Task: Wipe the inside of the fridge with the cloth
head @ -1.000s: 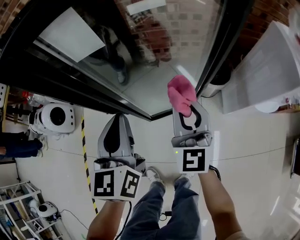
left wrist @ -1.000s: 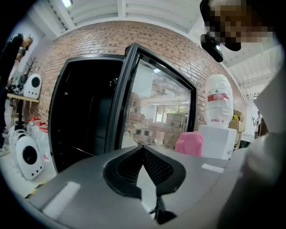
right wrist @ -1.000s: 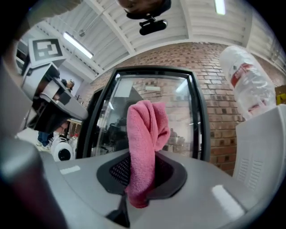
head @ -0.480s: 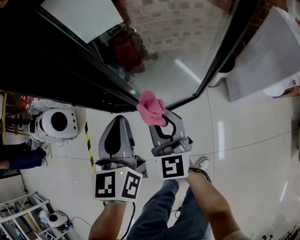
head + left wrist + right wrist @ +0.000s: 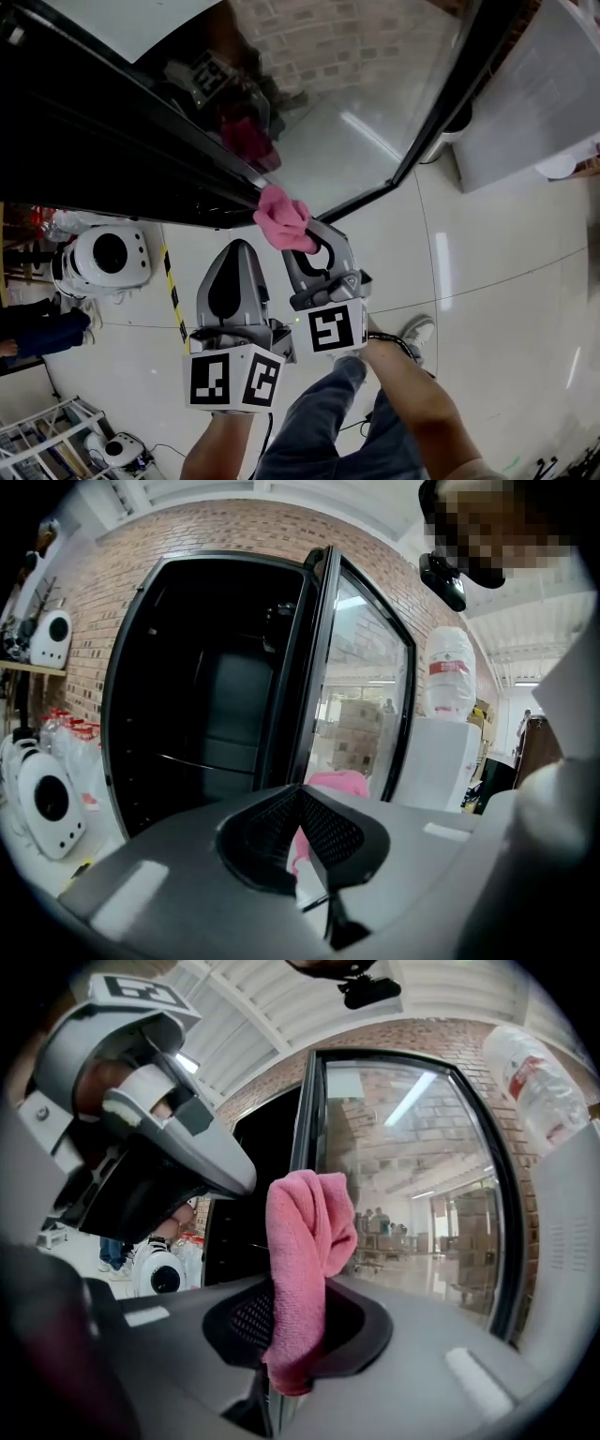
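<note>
A pink cloth is pinched in my right gripper, which is shut on it; the cloth stands up bunched from the jaws. It hangs just in front of the lower edge of the open glass door of a black fridge. The fridge's dark inside with its shelves shows in the left gripper view. My left gripper is beside the right one, shut with nothing in it. The cloth peeks past its jaws.
A white round-fronted machine stands on the floor at the left, by a black-and-yellow tape line. A white cabinet stands to the right of the door, with a water bottle on it. The person's legs are below.
My right gripper has moved left and back with the cloth, from over the glass door to its lower edge, close beside the left gripper. The left gripper has hardly moved.
</note>
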Tool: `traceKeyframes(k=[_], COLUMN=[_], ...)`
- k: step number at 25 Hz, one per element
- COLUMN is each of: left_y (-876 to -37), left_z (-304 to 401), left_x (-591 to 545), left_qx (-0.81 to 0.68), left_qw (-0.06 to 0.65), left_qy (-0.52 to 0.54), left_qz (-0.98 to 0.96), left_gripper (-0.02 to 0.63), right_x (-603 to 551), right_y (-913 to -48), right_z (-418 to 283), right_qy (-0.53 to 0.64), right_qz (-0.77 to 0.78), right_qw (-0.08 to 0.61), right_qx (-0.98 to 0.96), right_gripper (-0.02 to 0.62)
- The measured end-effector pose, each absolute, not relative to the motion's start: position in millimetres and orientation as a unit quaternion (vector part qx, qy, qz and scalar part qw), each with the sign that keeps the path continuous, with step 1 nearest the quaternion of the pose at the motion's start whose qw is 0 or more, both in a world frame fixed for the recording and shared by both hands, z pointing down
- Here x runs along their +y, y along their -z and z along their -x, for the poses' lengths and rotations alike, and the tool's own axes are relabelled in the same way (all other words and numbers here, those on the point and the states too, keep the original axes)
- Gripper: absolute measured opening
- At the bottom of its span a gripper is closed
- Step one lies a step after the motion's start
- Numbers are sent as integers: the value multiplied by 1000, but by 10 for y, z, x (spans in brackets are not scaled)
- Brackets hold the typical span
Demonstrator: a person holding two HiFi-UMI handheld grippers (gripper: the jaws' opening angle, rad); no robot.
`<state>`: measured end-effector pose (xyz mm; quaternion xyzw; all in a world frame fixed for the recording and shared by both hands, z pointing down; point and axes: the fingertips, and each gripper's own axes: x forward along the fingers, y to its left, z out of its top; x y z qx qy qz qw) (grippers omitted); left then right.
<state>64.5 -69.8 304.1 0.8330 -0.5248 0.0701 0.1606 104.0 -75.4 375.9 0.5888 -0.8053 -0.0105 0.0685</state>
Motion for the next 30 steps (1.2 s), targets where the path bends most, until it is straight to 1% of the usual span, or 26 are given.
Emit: traceKeyframes(k=[8,16,21,30], left_y=[-3036,-3128,-3256,-3440], left_z=[-767,-1117,-1242,-1521], left_x=[-688,-689,-681,-679], left_qx=[-522,-535,-549,-548], left_qw=[160,154,144,118], left_qy=[-64,-56,-60,-70], left_qz=[-835,-829,-821,-825], left_gripper=[12,13,12,12], right_x=[-792,-930,-1023,-1118], right_y=[-3763,-3813,-3865,-3970], right_z=[-1421,-2431,-3055,-3658], right_qy=[17,20,35,50], right_qz=[-605,-645,-667,-680], right_qw=[80,53,53,52], right_qx=[-792,-762,-742,-730], right_gripper=[60,60,60,60])
